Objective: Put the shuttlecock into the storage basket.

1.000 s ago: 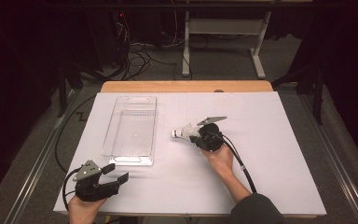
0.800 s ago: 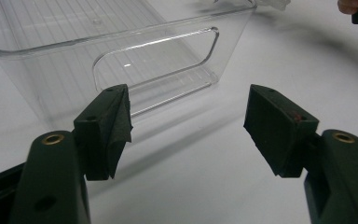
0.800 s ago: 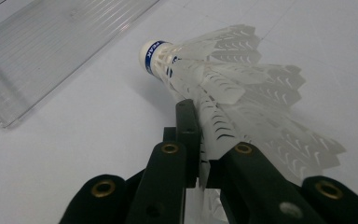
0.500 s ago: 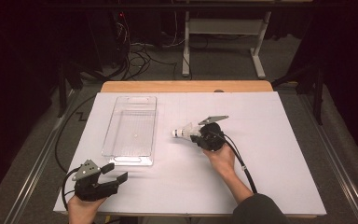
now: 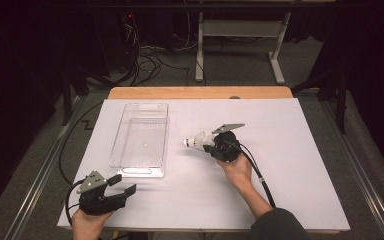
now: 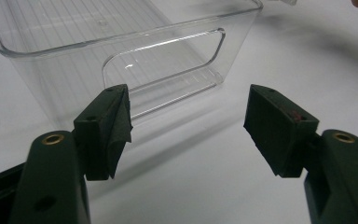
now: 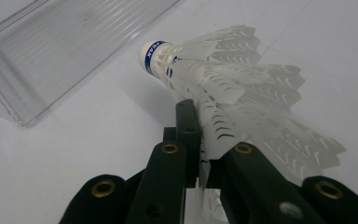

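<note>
A white shuttlecock [image 5: 196,140] with a blue band on its cork [image 7: 154,56] is held above the white table [image 5: 300,150], cork toward the clear tray. My right gripper [image 5: 211,145] is shut on the shuttlecock's feather skirt [image 7: 242,102], which is pinched flat between the two black jaws. The clear plastic tray [image 5: 141,137] lies to the shuttlecock's left, with nothing in it. My left gripper [image 5: 122,185] rests near the table's front left corner, open with nothing between its pads [image 6: 109,126]. It faces the tray's near end wall [image 6: 163,65].
A cable [image 5: 252,170] trails from the right gripper along the person's forearm. Behind the table are a desk frame [image 5: 240,45] and loose cables on the floor [image 5: 150,55]. A wooden strip [image 5: 200,93] runs along the table's far edge.
The right gripper has shifted slightly with the shuttlecock held in it. The left gripper has stayed where it was.
</note>
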